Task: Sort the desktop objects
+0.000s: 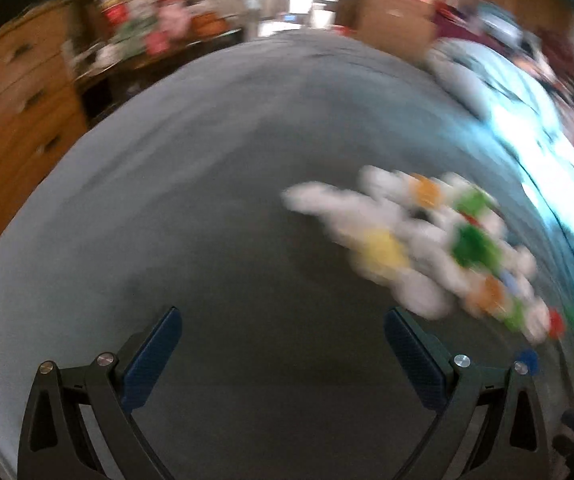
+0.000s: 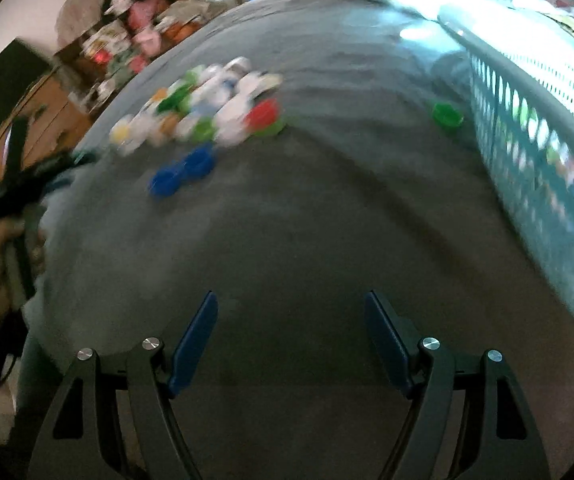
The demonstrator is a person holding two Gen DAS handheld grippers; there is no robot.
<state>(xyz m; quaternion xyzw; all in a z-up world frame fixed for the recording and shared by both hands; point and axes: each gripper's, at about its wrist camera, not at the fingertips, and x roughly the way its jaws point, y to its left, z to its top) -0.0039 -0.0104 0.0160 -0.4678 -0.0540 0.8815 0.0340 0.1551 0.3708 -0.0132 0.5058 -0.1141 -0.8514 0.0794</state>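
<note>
A blurred heap of small caps (image 1: 427, 244), white, green, orange, yellow and red, lies on the grey cloth to the right of my left gripper (image 1: 283, 316), which is open and empty. In the right wrist view the same heap (image 2: 203, 108) lies far left, with blue caps (image 2: 183, 172) at its near edge and a red cap (image 2: 263, 114) on its right. A single green cap (image 2: 447, 114) lies apart, beside a teal slotted basket (image 2: 527, 168). My right gripper (image 2: 291, 300) is open and empty above bare cloth.
The grey cloth (image 1: 207, 200) covers a rounded surface. A wooden drawer unit (image 1: 15, 92) stands at the left and cluttered shelves (image 1: 147, 20) at the back. Pale bedding (image 1: 527, 120) lies along the right. The other gripper (image 2: 19, 168) shows at the left edge.
</note>
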